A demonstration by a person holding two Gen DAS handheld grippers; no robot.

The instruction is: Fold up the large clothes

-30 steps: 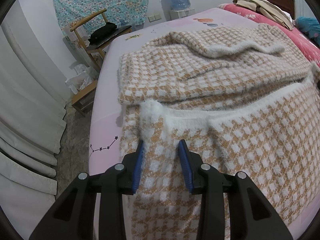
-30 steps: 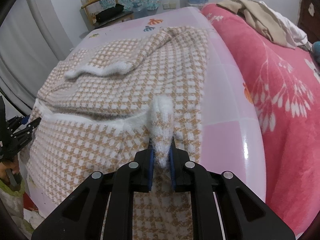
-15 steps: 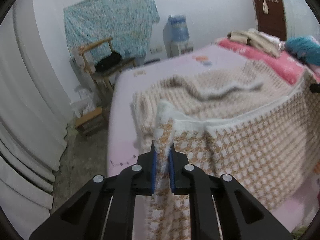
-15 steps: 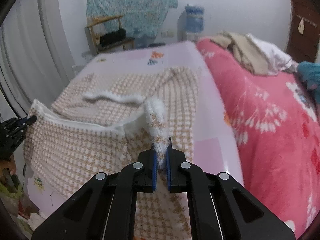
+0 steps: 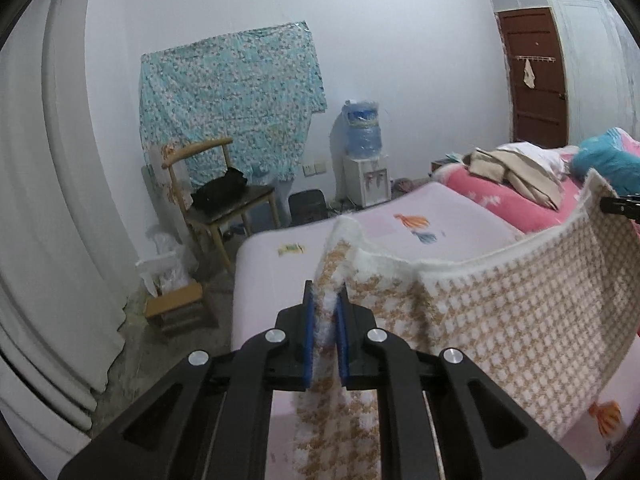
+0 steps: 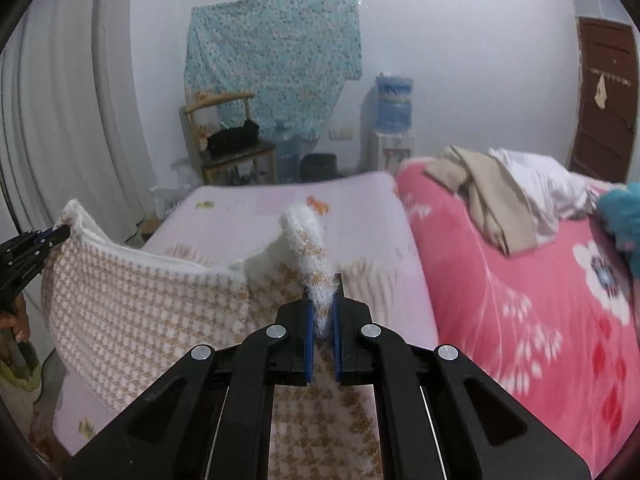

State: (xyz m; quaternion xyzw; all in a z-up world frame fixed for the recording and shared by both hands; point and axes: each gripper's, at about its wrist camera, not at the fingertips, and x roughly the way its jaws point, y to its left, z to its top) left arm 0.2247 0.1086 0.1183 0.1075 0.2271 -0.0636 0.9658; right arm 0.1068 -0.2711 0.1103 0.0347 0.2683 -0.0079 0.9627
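Sweater (image 5: 500, 320): 1 only, brown-and-white houndstooth knit with fluffy white trim, lifted off the bed and stretched between 2 hand-held grippers. Left hand-held gripper (image 5: 325, 320) clamped tight on 1 fuzzy white edge, blue pads pressed against the knit, fabric hanging from there toward 6 o'clock and spreading toward 3 o'clock. Right hand-held gripper (image 6: 321, 312) likewise closed on the opposite edge, with a roll of white trim poking up toward 12 o'clock. Each gripper glimpsed from the other's camera: right one at 3 o'clock in the left wrist view, left one at 9 o'clock in the right wrist view.

Underneath, 1 bed (image 6: 360, 200) with a pale pink sheet carrying small cartoon prints; beside it at 3 o'clock, 1 red floral blanket (image 6: 520, 300) bearing 1 heap of beige and white clothes (image 6: 492, 192) and 1 teal item (image 5: 608, 160).

Around the room: 1 wooden chair (image 5: 208, 200) with something black on its seat, 1 small wooden stool (image 5: 176, 308), 1 teal floral cloth (image 5: 232, 100) hung on the white wall, 1 water dispenser (image 5: 366, 160) topped by 1 blue bottle, 1 dark brown door (image 5: 536, 80) at 2 o'clock, white curtains (image 5: 48, 220) at 9 o'clock.
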